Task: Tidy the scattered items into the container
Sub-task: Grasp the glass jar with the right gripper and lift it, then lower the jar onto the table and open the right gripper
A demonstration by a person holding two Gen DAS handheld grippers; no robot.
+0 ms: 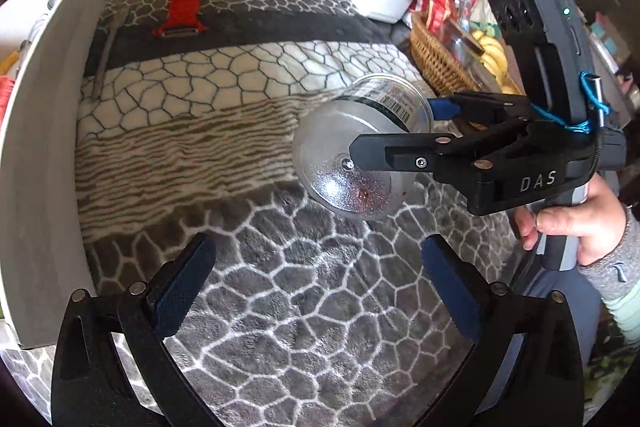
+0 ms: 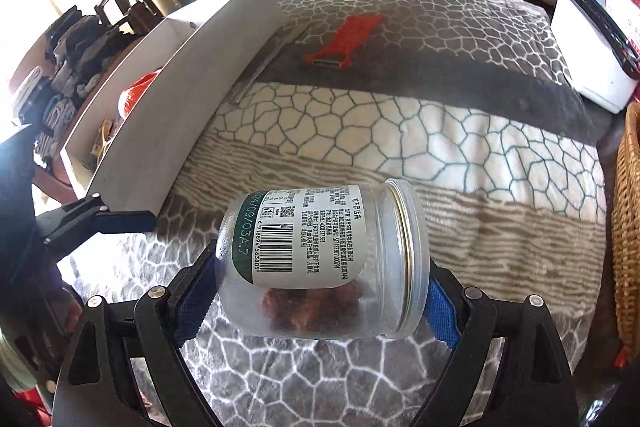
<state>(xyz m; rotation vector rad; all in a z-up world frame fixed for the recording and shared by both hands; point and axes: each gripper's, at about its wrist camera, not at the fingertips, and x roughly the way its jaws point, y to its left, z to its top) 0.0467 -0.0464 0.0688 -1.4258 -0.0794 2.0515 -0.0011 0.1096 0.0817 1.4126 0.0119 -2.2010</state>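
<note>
I note my right gripper (image 2: 320, 291) clamped on the clear jar (image 2: 320, 259), which lies sideways between the blue-padded fingers (image 2: 440, 311), lifted above the patterned blanket (image 2: 400, 131). My left gripper (image 1: 316, 287) hangs with its fingers spread wide, holding nothing. The white container (image 2: 180, 99) stands along the blanket's left edge; a red peeler (image 2: 344, 39) lies further back.

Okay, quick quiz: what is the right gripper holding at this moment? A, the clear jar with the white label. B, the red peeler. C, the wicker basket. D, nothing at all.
A: the right gripper has its jaws clamped on the clear jar, which lies sideways off the blanket, while the red peeler rests on the blanket.
</note>
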